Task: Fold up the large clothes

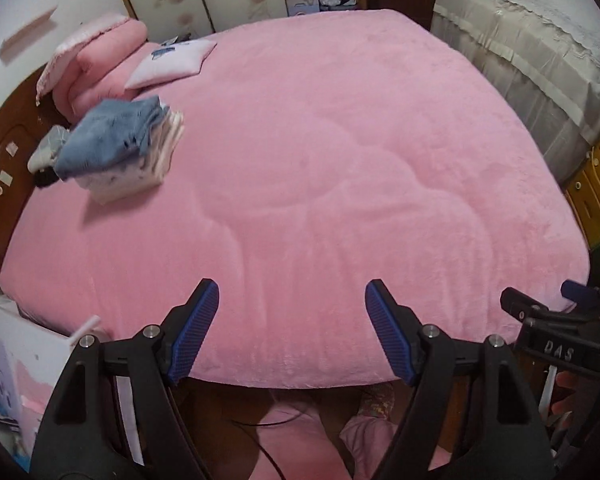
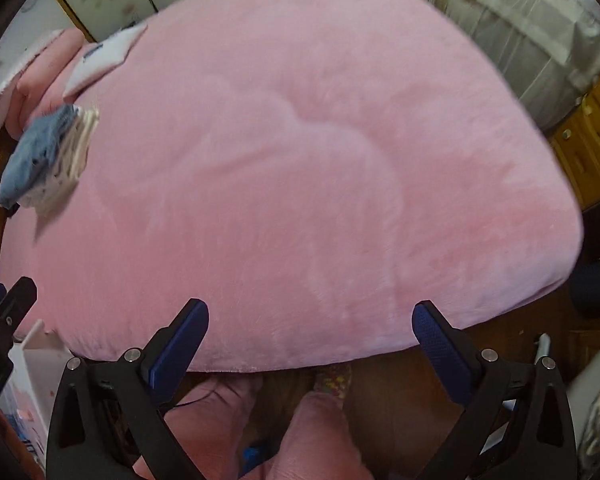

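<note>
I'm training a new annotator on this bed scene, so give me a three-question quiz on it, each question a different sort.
1. True or false: the left hand-held gripper holds a garment.
2. Which item tops the stack of folded clothes? A) the blue one B) a red one C) a black one
3. Fill in: the blanket on the bed is ____ in colour.

Key: 1. False: both it and the right hand-held gripper stand open with nothing between the fingers. 2. A. 3. Pink.
</note>
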Demonstrator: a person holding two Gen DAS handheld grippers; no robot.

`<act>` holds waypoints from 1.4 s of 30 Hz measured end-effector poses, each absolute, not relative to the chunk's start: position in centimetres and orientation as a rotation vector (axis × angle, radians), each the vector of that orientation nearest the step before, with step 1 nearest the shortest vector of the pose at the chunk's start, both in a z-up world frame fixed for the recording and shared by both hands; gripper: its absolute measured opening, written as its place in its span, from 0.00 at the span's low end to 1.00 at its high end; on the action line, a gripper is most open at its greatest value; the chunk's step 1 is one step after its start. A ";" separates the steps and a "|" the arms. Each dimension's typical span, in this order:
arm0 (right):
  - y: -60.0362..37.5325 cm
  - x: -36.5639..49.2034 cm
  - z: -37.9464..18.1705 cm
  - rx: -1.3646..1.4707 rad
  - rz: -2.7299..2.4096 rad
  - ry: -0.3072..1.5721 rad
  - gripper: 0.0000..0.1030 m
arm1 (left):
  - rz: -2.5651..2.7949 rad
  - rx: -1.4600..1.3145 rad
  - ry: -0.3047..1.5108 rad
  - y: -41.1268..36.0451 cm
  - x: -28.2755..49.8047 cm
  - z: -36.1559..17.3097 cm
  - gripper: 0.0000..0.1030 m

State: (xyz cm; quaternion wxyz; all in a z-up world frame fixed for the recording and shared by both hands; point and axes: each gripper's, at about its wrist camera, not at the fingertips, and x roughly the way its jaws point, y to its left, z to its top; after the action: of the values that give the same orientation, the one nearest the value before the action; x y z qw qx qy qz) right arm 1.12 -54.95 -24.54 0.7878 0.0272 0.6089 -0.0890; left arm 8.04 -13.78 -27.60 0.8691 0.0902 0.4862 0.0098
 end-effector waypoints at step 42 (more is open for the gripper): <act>-40.3 -1.5 -9.5 -0.129 -0.070 1.171 1.00 | -0.040 -0.012 1.037 -12.7 2.3 -22.7 0.99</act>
State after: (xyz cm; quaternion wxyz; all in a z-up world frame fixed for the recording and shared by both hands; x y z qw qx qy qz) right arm -1.51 -40.28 -9.50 0.8310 -0.0608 0.5520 -0.0328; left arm 2.26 -12.73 -22.67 0.8685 -0.0059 0.4954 -0.0192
